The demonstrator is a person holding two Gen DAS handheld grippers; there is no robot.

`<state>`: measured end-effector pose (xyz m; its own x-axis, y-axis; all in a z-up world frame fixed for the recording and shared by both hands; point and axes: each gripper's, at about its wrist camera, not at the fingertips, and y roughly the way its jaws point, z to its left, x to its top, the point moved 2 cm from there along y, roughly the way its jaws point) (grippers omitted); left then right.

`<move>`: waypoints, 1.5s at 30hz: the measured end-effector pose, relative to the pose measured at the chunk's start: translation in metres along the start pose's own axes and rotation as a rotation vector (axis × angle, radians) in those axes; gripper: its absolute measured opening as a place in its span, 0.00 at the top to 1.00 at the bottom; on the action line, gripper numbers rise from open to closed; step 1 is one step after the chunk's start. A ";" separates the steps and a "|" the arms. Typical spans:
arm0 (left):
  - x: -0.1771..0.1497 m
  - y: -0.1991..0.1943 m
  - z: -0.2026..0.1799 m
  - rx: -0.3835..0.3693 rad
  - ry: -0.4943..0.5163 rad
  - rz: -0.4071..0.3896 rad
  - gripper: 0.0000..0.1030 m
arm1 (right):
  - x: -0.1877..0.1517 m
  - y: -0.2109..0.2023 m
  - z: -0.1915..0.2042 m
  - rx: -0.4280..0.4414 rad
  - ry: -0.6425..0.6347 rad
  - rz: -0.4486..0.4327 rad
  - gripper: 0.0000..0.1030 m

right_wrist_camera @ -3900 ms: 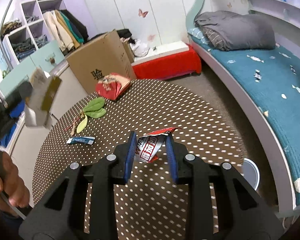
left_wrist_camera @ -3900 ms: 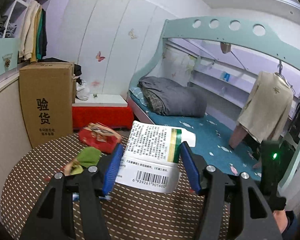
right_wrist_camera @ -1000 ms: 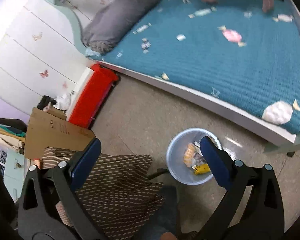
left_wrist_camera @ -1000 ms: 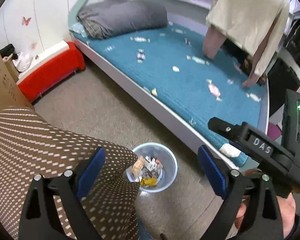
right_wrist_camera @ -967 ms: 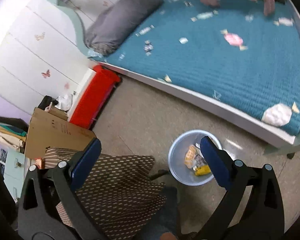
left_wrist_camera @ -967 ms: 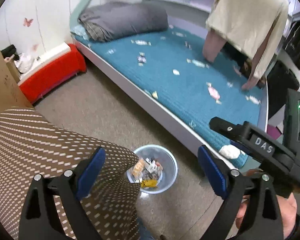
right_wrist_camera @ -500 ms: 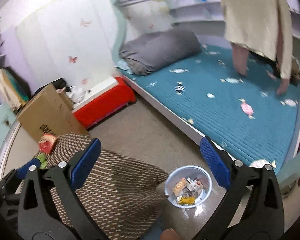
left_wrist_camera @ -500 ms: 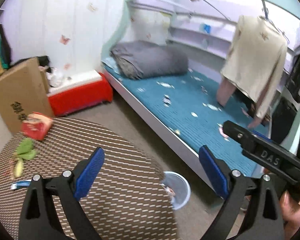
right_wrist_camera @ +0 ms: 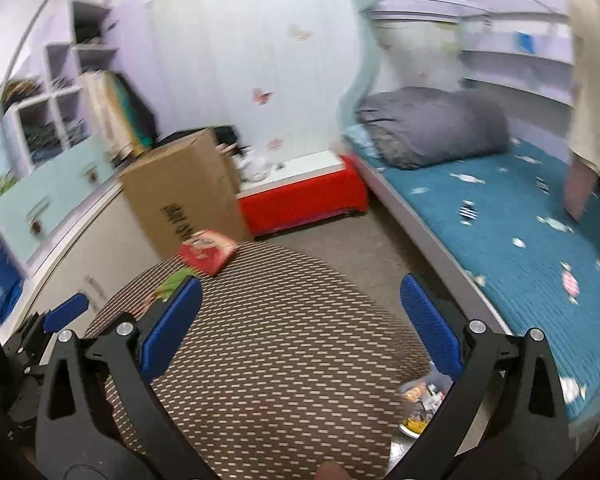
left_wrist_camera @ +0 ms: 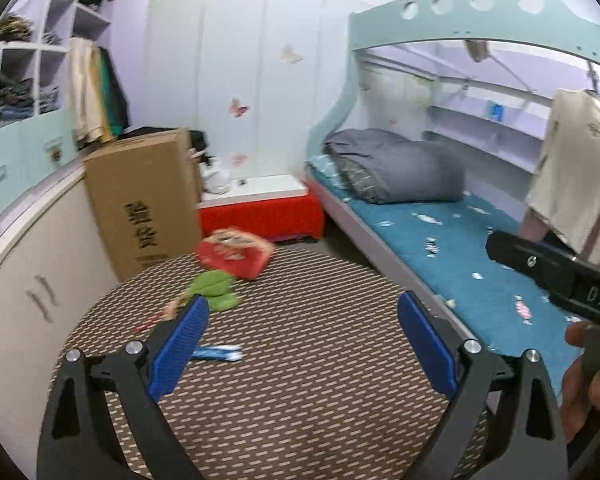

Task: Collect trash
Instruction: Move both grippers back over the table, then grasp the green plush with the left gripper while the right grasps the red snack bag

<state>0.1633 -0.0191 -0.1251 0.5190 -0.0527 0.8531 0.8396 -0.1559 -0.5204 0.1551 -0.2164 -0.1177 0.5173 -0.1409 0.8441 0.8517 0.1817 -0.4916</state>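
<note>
Left hand-held gripper (left_wrist_camera: 302, 328): fingers spread wide, nothing between the blue pads (left_wrist_camera: 178, 348), held above the near part of the round dotted worktop (left_wrist_camera: 320, 392). Right hand-held gripper (right_wrist_camera: 300, 320): likewise spread wide and empty, blue pads (right_wrist_camera: 172, 326) on either side of a bare stretch of the same worktop (right_wrist_camera: 284, 360); right view motion-blurred. Trash on the worktop, left view: red packet (left_wrist_camera: 234, 253) at the far edge, close in front of the cardboard box (left_wrist_camera: 144, 196); green leaves (left_wrist_camera: 216, 289) just nearer than the packet; thin stems or strips (left_wrist_camera: 160, 314) trailing left of the leaves, partly hidden by the left finger; small blue-and-white wrapper (left_wrist_camera: 217, 353) lying flat just right of the left pad. Right view: red packet (right_wrist_camera: 206, 251) at the far edge, green leaves (right_wrist_camera: 172, 284) partly hidden behind the left pad. Waste bin (right_wrist_camera: 420, 404) on the floor beside the worktop edge, lower right of the right view, partly hidden by the right finger, coloured scraps visible inside. Red bench (left_wrist_camera: 262, 212) behind the worktop, next to the box; bed (left_wrist_camera: 460, 256) with grey bedding (left_wrist_camera: 396, 172) to the right. Body of the right hand-held gripper and the holding hand (left_wrist_camera: 584, 384) visible at the right edge of the left view.
</note>
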 end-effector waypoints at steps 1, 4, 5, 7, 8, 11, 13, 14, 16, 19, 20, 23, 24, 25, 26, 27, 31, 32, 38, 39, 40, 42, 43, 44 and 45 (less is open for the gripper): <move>-0.002 -0.001 0.012 0.009 -0.017 0.006 0.10 | -0.001 0.004 0.010 0.013 -0.019 0.008 0.06; -0.011 -0.004 0.047 0.041 -0.072 0.016 0.10 | -0.006 0.025 0.041 0.078 -0.088 0.049 0.06; -0.014 -0.004 0.057 0.051 -0.087 0.014 0.10 | -0.009 0.034 0.052 0.100 -0.118 0.067 0.06; -0.021 -0.004 0.078 0.084 -0.110 0.018 0.10 | -0.019 0.055 0.075 0.144 -0.176 0.114 0.06; -0.025 -0.004 0.087 0.100 -0.118 0.021 0.10 | -0.024 0.063 0.080 0.157 -0.193 0.132 0.06; -0.037 0.003 0.113 0.140 -0.135 0.054 0.10 | -0.041 0.095 0.101 0.195 -0.235 0.202 0.06; -0.043 0.010 0.127 0.158 -0.147 0.084 0.10 | -0.050 0.114 0.111 0.216 -0.251 0.243 0.06; -0.047 0.013 0.134 0.165 -0.154 0.091 0.10 | -0.055 0.126 0.117 0.221 -0.266 0.265 0.06; -0.052 0.018 0.145 0.186 -0.160 0.100 0.10 | -0.063 0.141 0.126 0.234 -0.296 0.298 0.06; -0.061 0.028 0.162 0.195 -0.180 0.124 0.10 | -0.073 0.164 0.141 0.264 -0.352 0.342 0.08; -0.064 0.031 0.168 0.198 -0.189 0.130 0.10 | -0.077 0.172 0.147 0.274 -0.377 0.359 0.08; -0.068 0.043 0.182 0.207 -0.204 0.152 0.10 | -0.087 0.192 0.166 0.309 -0.453 0.396 0.15; -0.068 0.046 0.184 0.208 -0.203 0.155 0.10 | -0.089 0.198 0.172 0.314 -0.477 0.404 0.21; -0.068 0.050 0.187 0.208 -0.200 0.158 0.10 | -0.092 0.204 0.178 0.321 -0.504 0.410 0.24; -0.067 0.054 0.188 0.207 -0.197 0.160 0.10 | -0.094 0.208 0.182 0.331 -0.523 0.417 0.24; -0.065 0.057 0.190 0.206 -0.193 0.163 0.10 | -0.097 0.212 0.187 0.343 -0.547 0.425 0.26; -0.058 0.074 0.196 0.204 -0.165 0.174 0.10 | -0.102 0.216 0.191 0.368 -0.595 0.414 0.47; -0.055 0.079 0.196 0.198 -0.158 0.174 0.10 | -0.100 0.216 0.187 0.363 -0.586 0.409 0.55; -0.030 0.130 0.181 0.124 -0.058 0.204 0.10 | -0.093 0.213 0.157 0.354 -0.530 0.426 0.61; -0.028 0.137 0.177 0.109 -0.048 0.211 0.10 | -0.091 0.212 0.152 0.347 -0.522 0.421 0.37; -0.024 0.149 0.174 0.091 -0.031 0.217 0.10 | -0.087 0.210 0.148 0.349 -0.513 0.410 0.34; -0.018 0.173 0.168 0.085 0.008 0.234 0.10 | -0.074 0.212 0.132 0.367 -0.441 0.399 0.34; -0.017 0.182 0.166 0.081 0.021 0.240 0.10 | -0.067 0.214 0.125 0.354 -0.409 0.381 0.34; -0.015 0.195 0.162 0.072 0.040 0.255 0.10 | -0.060 0.217 0.119 0.332 -0.389 0.365 0.34; -0.015 0.206 0.159 0.059 0.055 0.270 0.10 | -0.055 0.220 0.114 0.317 -0.377 0.355 0.34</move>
<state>0.3542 0.1062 -0.2508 0.7172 -0.1387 0.6829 0.6806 -0.0714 -0.7292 0.3043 -0.0574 -0.2479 0.6507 0.3252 0.6862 0.5360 0.4434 -0.7184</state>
